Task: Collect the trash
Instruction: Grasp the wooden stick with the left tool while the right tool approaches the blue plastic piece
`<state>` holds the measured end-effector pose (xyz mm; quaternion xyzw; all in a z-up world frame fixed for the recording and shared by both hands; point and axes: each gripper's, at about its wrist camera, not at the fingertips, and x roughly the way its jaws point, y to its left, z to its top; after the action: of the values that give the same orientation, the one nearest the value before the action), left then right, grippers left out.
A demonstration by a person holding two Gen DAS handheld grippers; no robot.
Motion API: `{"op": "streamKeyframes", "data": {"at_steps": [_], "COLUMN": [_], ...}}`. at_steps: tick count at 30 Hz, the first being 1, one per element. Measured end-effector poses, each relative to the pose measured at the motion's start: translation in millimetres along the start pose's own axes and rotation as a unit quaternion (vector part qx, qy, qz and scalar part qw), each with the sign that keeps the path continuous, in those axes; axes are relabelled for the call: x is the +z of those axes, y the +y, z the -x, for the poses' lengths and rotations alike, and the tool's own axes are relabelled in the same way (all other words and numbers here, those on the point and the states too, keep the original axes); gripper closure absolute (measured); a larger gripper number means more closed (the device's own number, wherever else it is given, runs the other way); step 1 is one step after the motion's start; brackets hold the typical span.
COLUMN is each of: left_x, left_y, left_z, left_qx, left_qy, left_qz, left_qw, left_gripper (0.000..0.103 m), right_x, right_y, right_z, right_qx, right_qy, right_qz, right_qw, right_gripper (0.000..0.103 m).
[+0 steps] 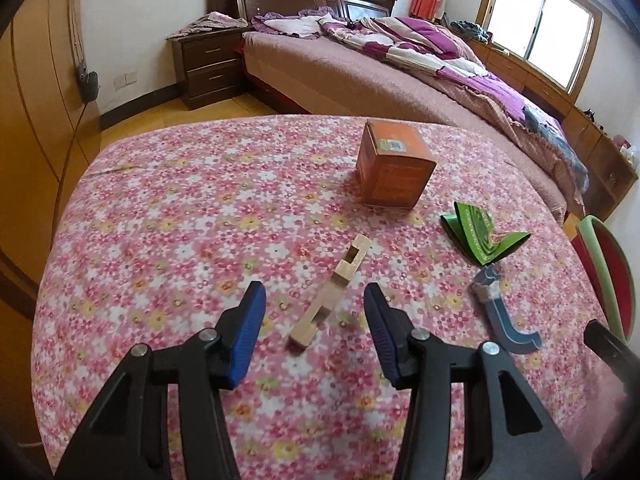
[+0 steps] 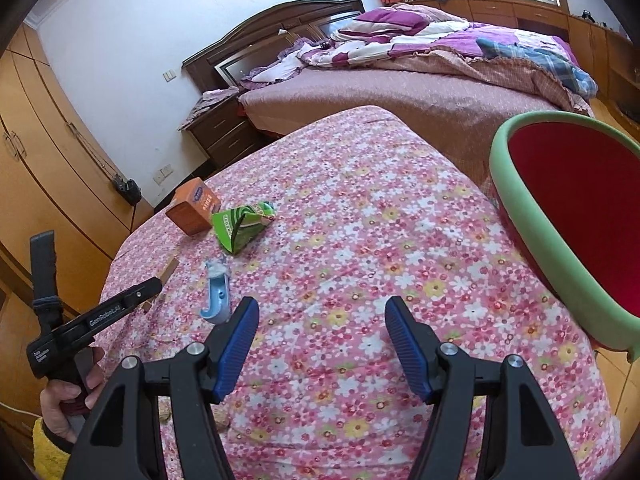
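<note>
A notched wooden block (image 1: 328,296) lies on the flowered tablecloth (image 1: 180,220), between and just ahead of the open jaws of my left gripper (image 1: 314,300). An orange box (image 1: 394,164) stands farther back. A folded green carton (image 1: 478,236) and a blue plastic hook (image 1: 502,316) lie to the right. In the right wrist view my right gripper (image 2: 320,312) is open and empty over the cloth, with the hook (image 2: 218,296), green carton (image 2: 242,228) and orange box (image 2: 194,206) to its left. A red bin with a green rim (image 2: 532,232) stands at the right.
The bin's edge (image 1: 608,272) shows at the table's right side. A large bed (image 1: 380,72) with purple bedding stands behind the table, a nightstand (image 1: 210,68) beside it. Wooden wardrobes (image 2: 48,160) line the left wall.
</note>
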<state>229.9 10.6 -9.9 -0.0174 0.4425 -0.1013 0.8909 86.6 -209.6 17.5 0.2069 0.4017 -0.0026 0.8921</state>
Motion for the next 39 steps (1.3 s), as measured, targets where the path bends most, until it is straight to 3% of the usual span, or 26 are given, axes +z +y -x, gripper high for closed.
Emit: {"op": "streamKeyframes", "data": {"at_steps": [5, 9, 11, 21, 34, 39], "left_x": [-1.9, -4.3, -5.5, -20.5, -44.0, -50.2], "left_y": [-7.8, -15.3, -16.7, -4.7, 10.9, 15.6], "left_z": [-6.6, -5.5, -3.9, 25.7, 69.2, 73.3], "left_qx": [0.012, 0.008, 0.001, -0.045, -0.056, -0.053], "left_qy": [0.002, 0.006, 0.007, -0.002, -0.043, -0.045], "left_qz": [-0.019, -0.035, -0.031, 0.032, 0.1, 0.115], "left_qw": [0.9997, 0.9993, 0.9995, 0.9985, 0.9925, 0.991], "left_gripper": [0.065, 0.087, 0.092, 0.093, 0.093, 0.093], "right_x": [-0.2, -0.3, -0.9, -3.2, -7.7, -8.7], "right_y": [-1.1, -0.9, -0.4, 25.1, 73.8, 76.4], "right_z": [0.4, -0.1, 1.0, 3.1, -33.4, -49.2], "right_qx": [0.002, 0.002, 0.004, 0.018, 0.042, 0.043], "right_qy": [0.0, 0.001, 0.002, 0.009, 0.044, 0.056], "right_qz": [0.0, 0.0, 0.001, 0.042, 0.114, 0.109], "right_qw": [1.0, 1.0, 1.0, 0.999, 0.992, 0.991], "right_gripper": [0.035, 0.035, 0.035, 0.035, 0.035, 0.051]}}
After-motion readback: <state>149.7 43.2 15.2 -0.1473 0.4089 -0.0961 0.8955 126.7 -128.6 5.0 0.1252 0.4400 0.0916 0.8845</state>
